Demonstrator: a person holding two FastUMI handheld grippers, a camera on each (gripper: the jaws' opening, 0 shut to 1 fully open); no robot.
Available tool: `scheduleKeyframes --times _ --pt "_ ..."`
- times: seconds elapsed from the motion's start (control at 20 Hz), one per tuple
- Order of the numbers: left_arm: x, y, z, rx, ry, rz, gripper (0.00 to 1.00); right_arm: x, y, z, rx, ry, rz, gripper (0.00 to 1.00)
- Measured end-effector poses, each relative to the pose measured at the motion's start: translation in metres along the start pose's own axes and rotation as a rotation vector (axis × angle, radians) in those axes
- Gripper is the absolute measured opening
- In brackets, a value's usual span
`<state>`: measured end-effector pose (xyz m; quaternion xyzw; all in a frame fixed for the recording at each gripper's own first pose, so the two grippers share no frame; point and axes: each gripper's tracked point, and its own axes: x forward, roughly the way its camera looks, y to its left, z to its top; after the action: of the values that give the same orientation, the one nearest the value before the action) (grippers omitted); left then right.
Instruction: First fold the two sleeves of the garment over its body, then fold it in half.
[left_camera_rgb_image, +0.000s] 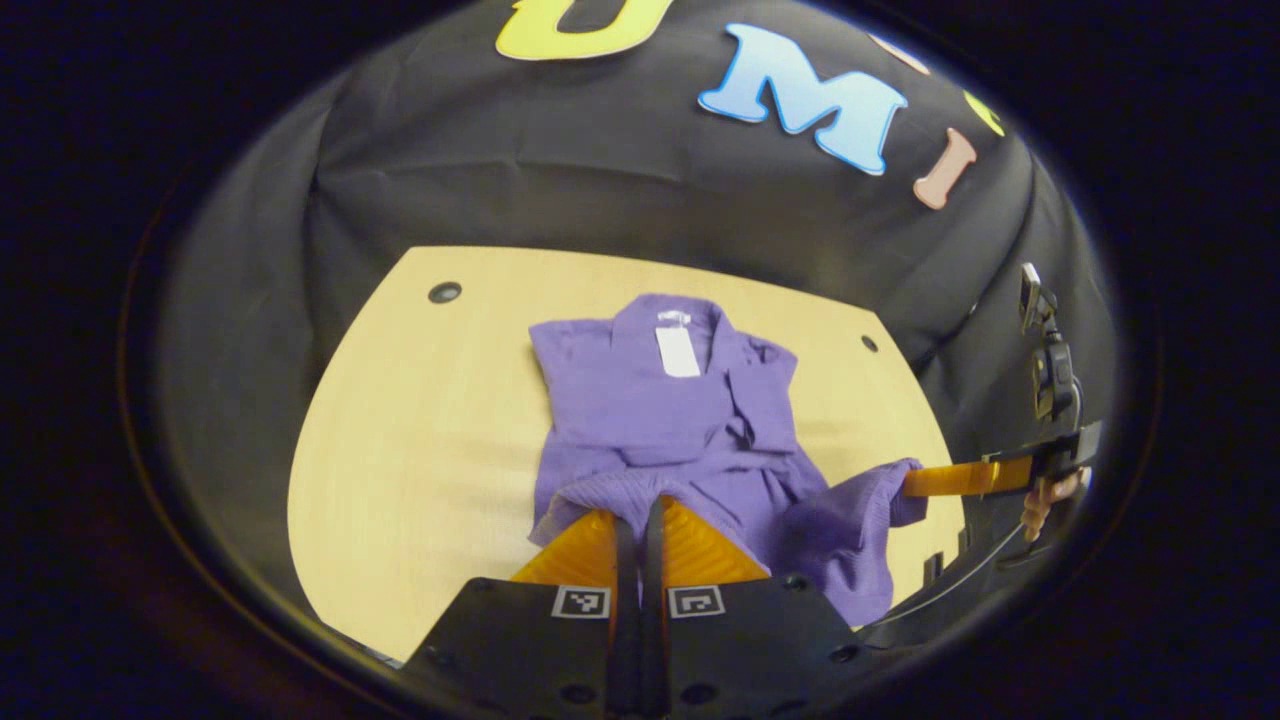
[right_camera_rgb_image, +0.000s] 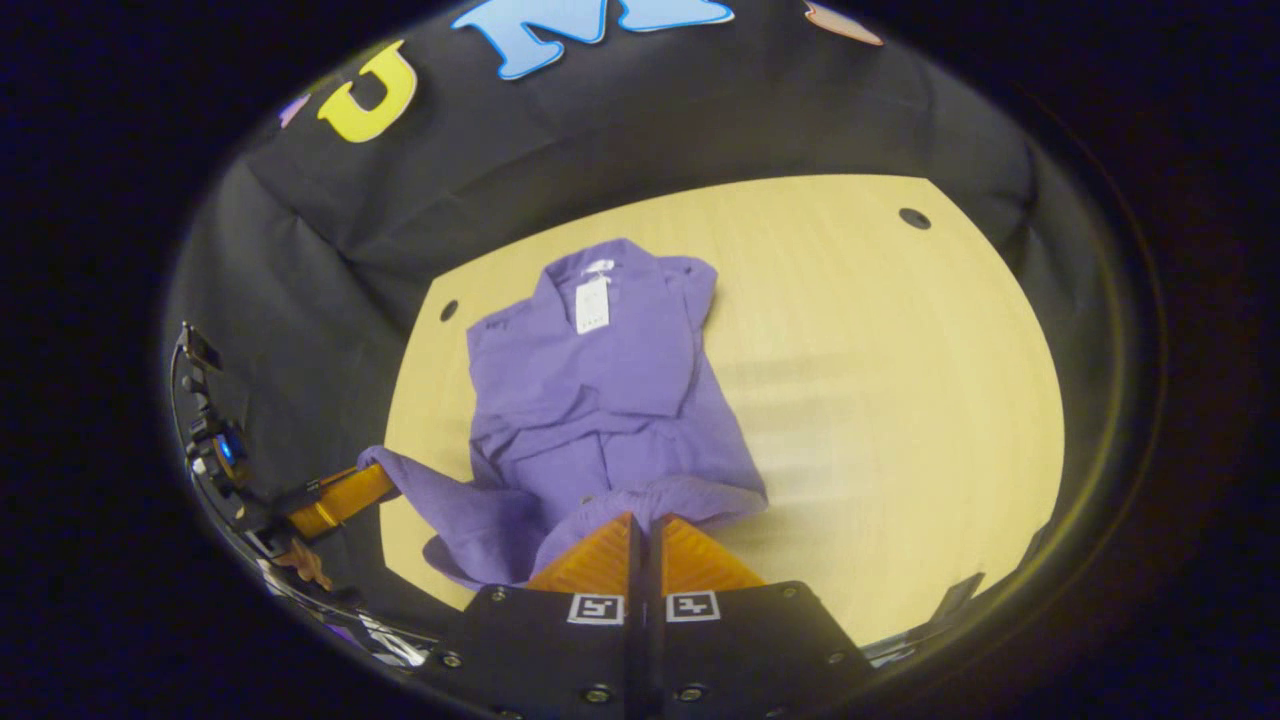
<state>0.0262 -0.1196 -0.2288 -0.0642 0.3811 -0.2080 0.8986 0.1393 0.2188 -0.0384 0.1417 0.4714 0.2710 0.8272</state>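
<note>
Left gripper view: purple knit garment (left_camera_rgb_image: 665, 420) lies on the pale wood bench (left_camera_rgb_image: 400, 470), collar and white tag (left_camera_rgb_image: 677, 350) toward 12 o'clock, both sleeves folded over the body. Left gripper (left_camera_rgb_image: 640, 520) at 6 o'clock, fingers pinching the hem. Right gripper (left_camera_rgb_image: 915, 482) at 3 o'clock, fingers clamping the other hem corner, cloth lifted.

Right gripper view: right gripper (right_camera_rgb_image: 645, 535) pinches the hem at 6; left gripper (right_camera_rgb_image: 375, 480) at 8.
</note>
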Motion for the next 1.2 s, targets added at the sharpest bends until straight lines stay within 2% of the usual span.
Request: scheduleKeyframes --times 0.4,0.65,0.85,1.1,1.2 --pt "0.057 0.025 0.110 0.011 -0.096 0.034 0.06 0.021 -0.003 0.118 0.092 -0.132 0.018 0.01" --pt "0.101 0.055 0.165 -0.036 -0.132 0.071 0.07 0.053 -0.030 0.176 0.265 -0.185 0.028 0.00" --pt "0.139 0.076 0.168 0.002 -0.124 0.122 0.06 0.086 -0.052 0.195 0.334 -0.220 -0.003 0.01" --pt "0.169 0.097 0.164 -0.061 -0.134 0.188 0.06 0.115 -0.063 0.199 0.358 -0.213 -0.029 0.01" --pt "0.175 0.099 0.158 -0.085 -0.120 0.187 0.07 0.119 -0.065 0.200 0.349 -0.214 -0.032 0.01"
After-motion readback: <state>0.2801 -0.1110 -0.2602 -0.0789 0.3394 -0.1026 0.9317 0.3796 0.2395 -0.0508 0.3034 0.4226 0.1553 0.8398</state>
